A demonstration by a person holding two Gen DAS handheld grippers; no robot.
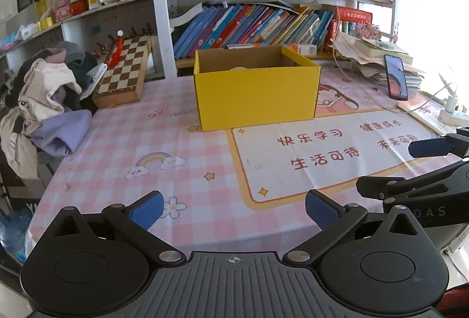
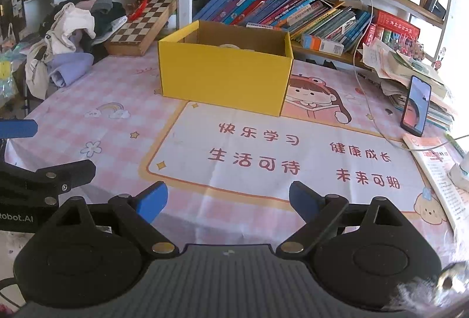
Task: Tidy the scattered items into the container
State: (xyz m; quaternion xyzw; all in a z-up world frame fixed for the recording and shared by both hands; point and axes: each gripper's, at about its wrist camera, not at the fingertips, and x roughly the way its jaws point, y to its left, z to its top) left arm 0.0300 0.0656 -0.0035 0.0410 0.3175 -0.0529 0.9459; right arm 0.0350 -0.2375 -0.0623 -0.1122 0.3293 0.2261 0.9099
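Left wrist view: left tongs [image 1: 233,208] spread wide, nothing between the blue pads — same for the right tongs [image 2: 228,199], hovering over the pink checked bench [image 2: 117,148]. Yellow cardboard box [image 1: 256,95] sits mid-bench, open-topped, a pale round item [image 2: 230,46] barely showing inside; chessboard [image 1: 123,69] and clothes pile [image 1: 49,101] off to its left.
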